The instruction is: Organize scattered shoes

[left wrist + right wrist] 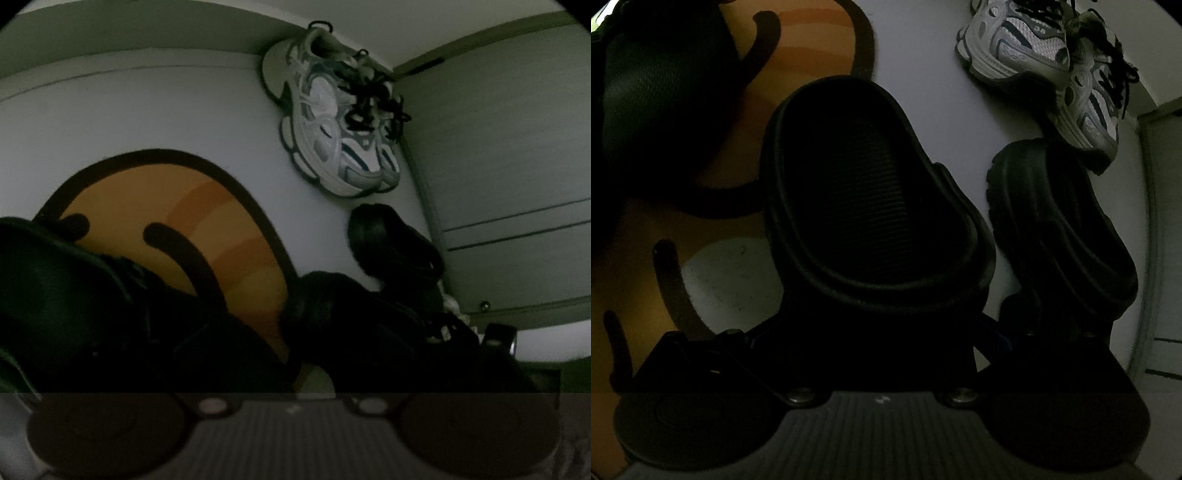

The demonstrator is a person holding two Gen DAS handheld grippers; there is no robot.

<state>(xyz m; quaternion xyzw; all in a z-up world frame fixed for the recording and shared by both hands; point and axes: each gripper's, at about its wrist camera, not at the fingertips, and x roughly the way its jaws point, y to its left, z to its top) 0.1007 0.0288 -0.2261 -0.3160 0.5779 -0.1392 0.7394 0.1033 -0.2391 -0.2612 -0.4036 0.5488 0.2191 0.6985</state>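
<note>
Step in hand, as I read it: pairing the black clogs. My right tool (882,354) is low over the nearer black clog (875,199), which lies on the floor (923,74) heel towards me, opening up, its ribbed footbed showing. The shoe's heel end runs down between my right tool's fingers; the view is too dark to see whether the pads press its sides, so I cannot tell if this tool is clenched or released.

Just to its right lies the second black clog (1060,229), close but apart, pointing much the same way. Beyond that, the pair of white-and-grey sneakers (1045,59) sits side by side, touching, near a pale cabinet front (1163,184). Those look already sorted.

My left tool (295,369) is spread wide. In its view a dark shoe (92,295) fills the lower left and another dark shape the lower right; I cannot make out any pad touching either. I judge it released, holding nothing.

The orange patterned mat (812,33) lies to the left, partly under the dark shoe there.

Next move, my judgement: close the right tool on the clog's heel walls and set it flush beside its partner, toes aligned. Soft rubber walls may flex, so a firm, low grip is needed.
</note>
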